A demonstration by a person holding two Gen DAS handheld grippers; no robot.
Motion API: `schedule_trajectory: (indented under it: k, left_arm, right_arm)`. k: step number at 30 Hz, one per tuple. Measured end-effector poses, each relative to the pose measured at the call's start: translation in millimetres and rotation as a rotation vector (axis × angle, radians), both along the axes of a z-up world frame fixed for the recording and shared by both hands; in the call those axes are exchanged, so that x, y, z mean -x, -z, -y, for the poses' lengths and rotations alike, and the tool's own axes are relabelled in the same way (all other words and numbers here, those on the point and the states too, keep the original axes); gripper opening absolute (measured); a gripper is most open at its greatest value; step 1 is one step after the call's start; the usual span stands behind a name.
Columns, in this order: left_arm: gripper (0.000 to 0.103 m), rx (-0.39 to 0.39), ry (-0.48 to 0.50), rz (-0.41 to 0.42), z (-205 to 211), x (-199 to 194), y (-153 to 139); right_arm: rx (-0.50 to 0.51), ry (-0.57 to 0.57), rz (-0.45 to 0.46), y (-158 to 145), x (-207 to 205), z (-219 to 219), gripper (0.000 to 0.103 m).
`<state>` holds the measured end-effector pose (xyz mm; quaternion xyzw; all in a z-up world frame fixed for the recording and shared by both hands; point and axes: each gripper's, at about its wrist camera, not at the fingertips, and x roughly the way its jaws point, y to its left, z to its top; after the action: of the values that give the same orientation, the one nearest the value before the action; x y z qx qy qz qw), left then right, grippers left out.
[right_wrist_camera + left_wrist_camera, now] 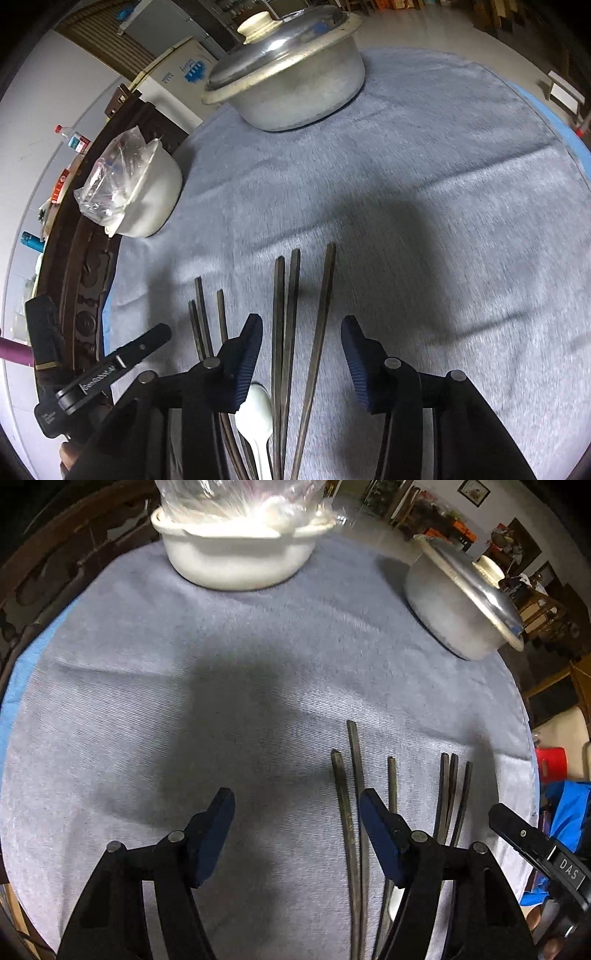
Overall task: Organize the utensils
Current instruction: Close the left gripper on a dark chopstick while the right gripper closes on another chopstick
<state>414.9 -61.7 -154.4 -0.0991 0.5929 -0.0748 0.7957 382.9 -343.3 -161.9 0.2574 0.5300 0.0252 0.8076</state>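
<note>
Several dark chopsticks (pixel 354 794) lie roughly side by side on the grey cloth (pixel 184 701); they also show in the right wrist view (pixel 288 314). A white spoon (pixel 256 413) lies among them, bowl up. My left gripper (pixel 297 834) is open and empty, hovering over bare cloth just left of the chopsticks. My right gripper (pixel 301 362) is open and empty above three of the chopsticks, which run between its fingers. Part of the right gripper shows in the left wrist view (pixel 535 853), and part of the left gripper in the right wrist view (pixel 110 369).
A white bowl (pixel 236 557) with a clear plastic bag (pixel 110 177) in it stands at the far side. A lidded metal pot (pixel 458 605) stands far right. A dark carved wooden rim (pixel 81 280) borders the round table.
</note>
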Motion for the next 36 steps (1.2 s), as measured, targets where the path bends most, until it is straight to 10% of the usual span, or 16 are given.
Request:
schedule_trajectory:
  k: [20,24,36]
  left_arm:
    - [0.058,-0.154,0.06,-0.017,40.8,-26.5,13.6]
    - [0.031,-0.165,0.09,0.007,40.0,-27.8,11.9]
    - [0.022,-0.223,0.192,0.038,45.7,-26.2,17.7]
  right_arm:
    - [0.017,0.012,-0.055,12.9,-12.7,5.7,0.046]
    - [0.079,0.015,-0.087,17.1,-21.4,-5.4,0.036]
    - [0.376,-0.039,-0.142,20.9,-35.2,-45.6,0.01]
